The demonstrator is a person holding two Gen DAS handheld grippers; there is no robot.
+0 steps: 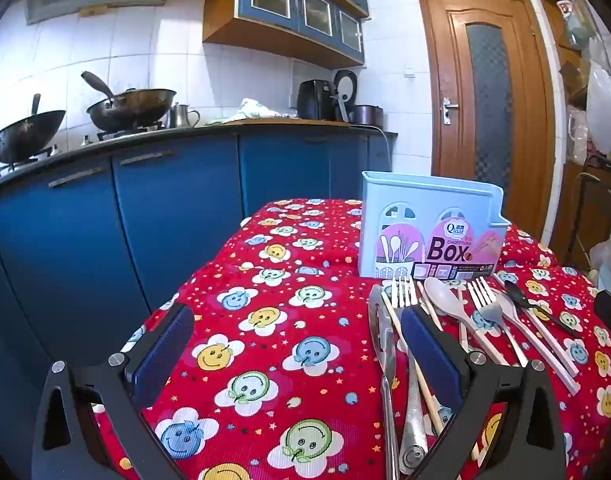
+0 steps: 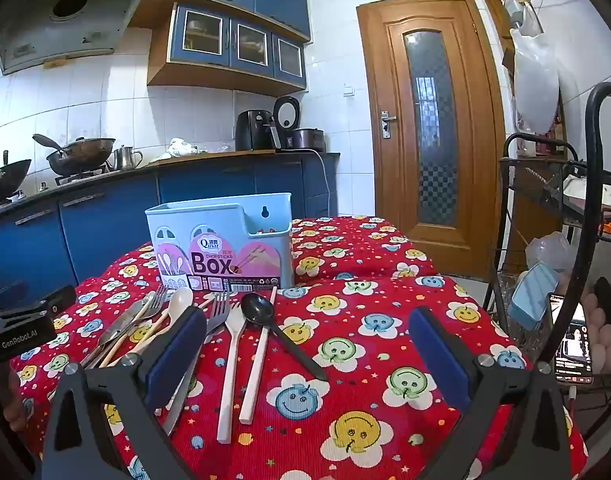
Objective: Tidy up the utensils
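Observation:
A light-blue utensil box [image 1: 429,228] [image 2: 221,240] with a pink "Box" label stands upright on the red smiley tablecloth [image 1: 273,320]. In front of it lies a row of utensils: metal forks [image 1: 403,292], a beige spoon [image 1: 445,300] [image 2: 179,302], a black spoon [image 2: 261,312] [image 1: 521,298], white cutlery [image 2: 233,344], chopsticks and a metal knife [image 1: 381,332]. My left gripper [image 1: 293,336] hovers open over bare cloth, left of the pile. My right gripper [image 2: 305,340] stands open above the pile's right end, black spoon handle between its fingers, untouched.
A blue kitchen counter [image 1: 145,168] with woks lies beyond the table's far edge. A wooden door [image 2: 429,120] stands behind. Right of the table, a black wire rack [image 2: 553,208] holds a phone [image 2: 573,344] and eggs. The left gripper's body [image 2: 21,332] shows at the left.

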